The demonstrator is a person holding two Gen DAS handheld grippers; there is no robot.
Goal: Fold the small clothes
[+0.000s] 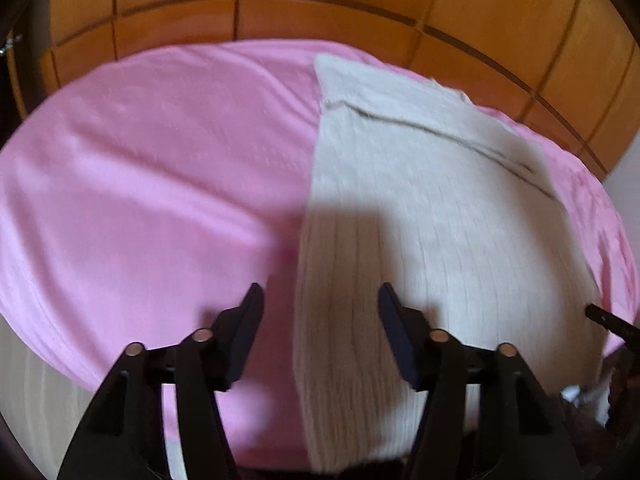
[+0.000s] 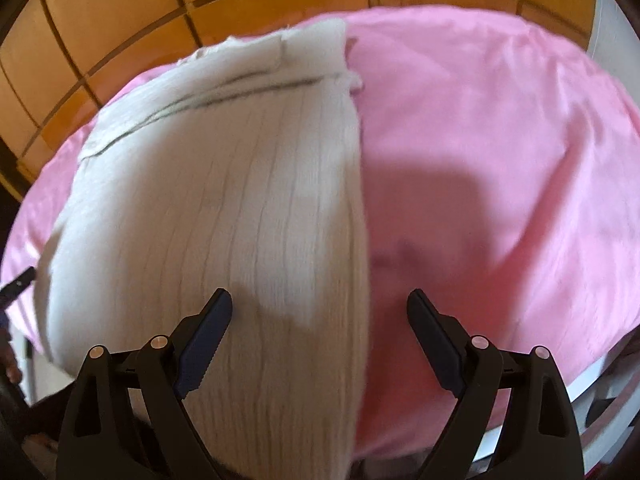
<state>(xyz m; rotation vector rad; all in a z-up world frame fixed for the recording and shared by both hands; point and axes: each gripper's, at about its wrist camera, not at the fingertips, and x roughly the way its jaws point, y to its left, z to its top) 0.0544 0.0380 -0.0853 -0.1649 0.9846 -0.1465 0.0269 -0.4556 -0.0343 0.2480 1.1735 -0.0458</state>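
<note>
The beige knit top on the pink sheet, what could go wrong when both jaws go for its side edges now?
1. Each gripper, left gripper and right gripper, straddles an edge of the beige knit top, so closing jaws may pinch the pink sheet too.
2. Folded layers near the top's far end could slip apart if it is lifted unevenly.

The near end of the cream ribbed garment (image 1: 420, 208) is cut off by the lower edge in both views. Its knit is smeared by motion blur. A dark object (image 1: 608, 320) at the right edge cannot be identified.
</note>
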